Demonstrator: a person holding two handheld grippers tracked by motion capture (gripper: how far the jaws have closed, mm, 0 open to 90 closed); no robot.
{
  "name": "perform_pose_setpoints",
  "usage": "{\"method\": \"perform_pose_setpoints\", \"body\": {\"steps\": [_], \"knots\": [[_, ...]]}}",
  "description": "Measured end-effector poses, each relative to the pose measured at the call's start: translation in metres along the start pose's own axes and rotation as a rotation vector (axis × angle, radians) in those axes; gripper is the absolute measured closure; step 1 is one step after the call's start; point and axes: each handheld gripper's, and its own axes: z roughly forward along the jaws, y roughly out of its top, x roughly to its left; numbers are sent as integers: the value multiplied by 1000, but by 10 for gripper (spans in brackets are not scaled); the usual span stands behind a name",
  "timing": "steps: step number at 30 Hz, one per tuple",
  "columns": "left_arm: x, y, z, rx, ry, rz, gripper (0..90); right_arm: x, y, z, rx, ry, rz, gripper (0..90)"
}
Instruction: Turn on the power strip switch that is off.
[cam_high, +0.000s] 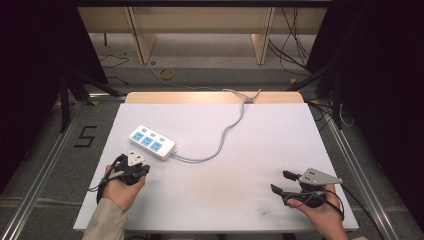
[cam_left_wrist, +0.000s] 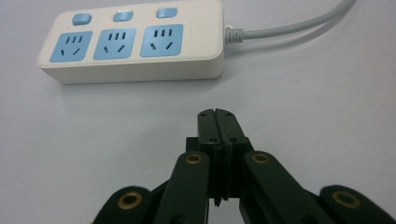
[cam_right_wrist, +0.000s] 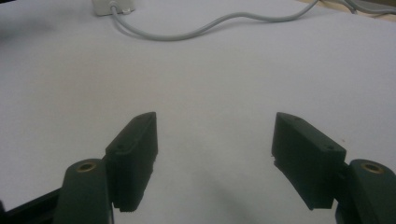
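A white power strip (cam_high: 152, 142) with three blue sockets lies on the left half of the white table, and its grey cable (cam_high: 225, 135) runs off toward the far edge. My left gripper (cam_high: 134, 161) sits just in front of the strip, held in a hand. In the left gripper view the strip (cam_left_wrist: 133, 41) fills the upper part and the left gripper (cam_left_wrist: 217, 113) is shut with nothing between its jaws. My right gripper (cam_high: 280, 182) rests at the front right, open and empty. In the right gripper view the right gripper (cam_right_wrist: 215, 122) has wide-apart jaws over bare tabletop, with the cable (cam_right_wrist: 210, 28) beyond.
The white table (cam_high: 260, 150) has a wooden strip along its far edge. Metal rails run along both sides, and a "5" mark (cam_high: 85, 136) lies on the floor at the left. Wooden furniture legs and loose cables stand on the floor beyond the table.
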Motion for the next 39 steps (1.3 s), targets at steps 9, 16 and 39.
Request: {"method": "perform_pose_setpoints", "body": {"steps": [9, 16, 39], "knots": [[9, 3, 3, 24, 2, -19, 897, -1, 0, 0, -1, 2, -2, 323], [18, 8, 5, 25, 14, -37, 897, -1, 0, 0, 2, 2, -3, 323], [38, 20, 15, 65, 57, -10, 897, -1, 0, 0, 0, -1, -3, 324]]}}
